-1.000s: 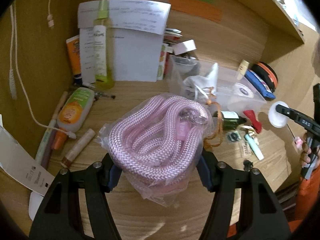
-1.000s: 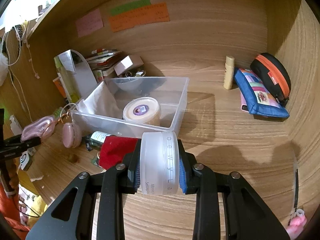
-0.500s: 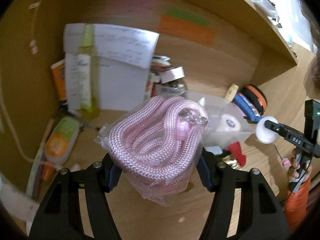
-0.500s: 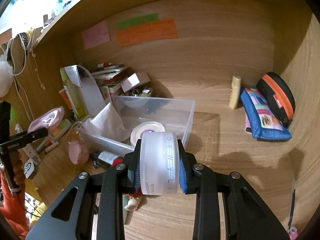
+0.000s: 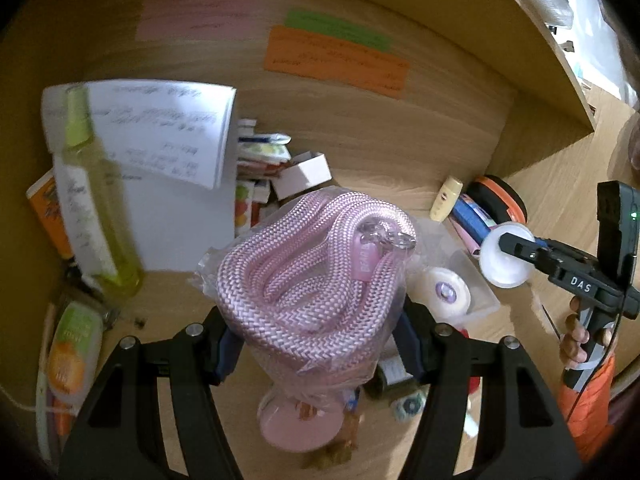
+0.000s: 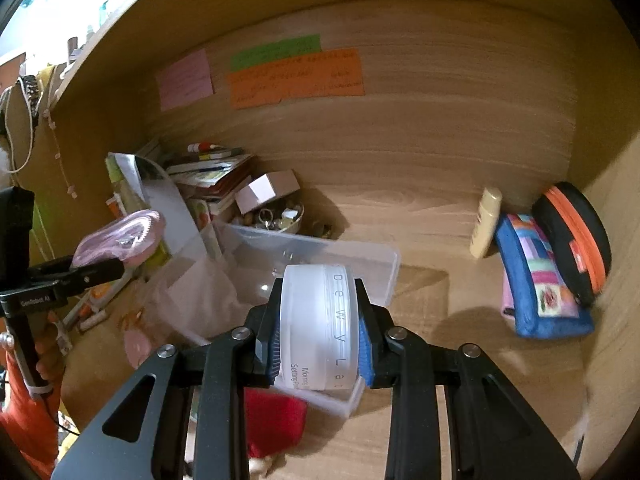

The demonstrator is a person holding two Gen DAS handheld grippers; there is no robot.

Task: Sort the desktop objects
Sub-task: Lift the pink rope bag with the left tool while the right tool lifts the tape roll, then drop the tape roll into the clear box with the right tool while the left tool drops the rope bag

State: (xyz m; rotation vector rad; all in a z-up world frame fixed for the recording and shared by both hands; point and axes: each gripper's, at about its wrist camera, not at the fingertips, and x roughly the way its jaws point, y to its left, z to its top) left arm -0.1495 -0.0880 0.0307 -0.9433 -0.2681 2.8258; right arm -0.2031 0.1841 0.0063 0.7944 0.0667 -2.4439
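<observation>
Left wrist view. Left gripper (image 5: 316, 316): clenched on a bagged coil of pink rope (image 5: 316, 272), pads pressing the bundle from both sides; the coil sits between and above the fingertips, its long side running across the jaws. The gripper tilts downward over the desk (image 5: 400, 168). Ahead of it and to its right, partly hidden behind the rope, lies a clear plastic bin (image 5: 476, 284) holding a round white tub (image 5: 444, 294). Far to its right the right gripper (image 5: 506, 254) shows side-on, carrying a white jar (image 5: 502, 276). A yellow spray bottle (image 5: 96, 216) stands to its left, in front of a white paper holder (image 5: 172, 200).

Right wrist view. Right gripper (image 6: 318, 328): grasping the white jar (image 6: 318, 328) on edge, flat faces against the pads, rim toward the camera. The clear plastic bin (image 6: 384, 268) lies directly ahead of and below the fingertips, its long axis running left to right across the view. The left gripper (image 6: 102, 270), with the pink rope (image 6: 122, 236), is off to the left, beyond the bin's left end. A blue pouch (image 6: 540, 280) and a black round case (image 6: 576, 236) lie well off to the right.

Judgement: if the bin is the target, the right hand is the nearer to it, and a short forward lowering would likely bring the jar over it.
</observation>
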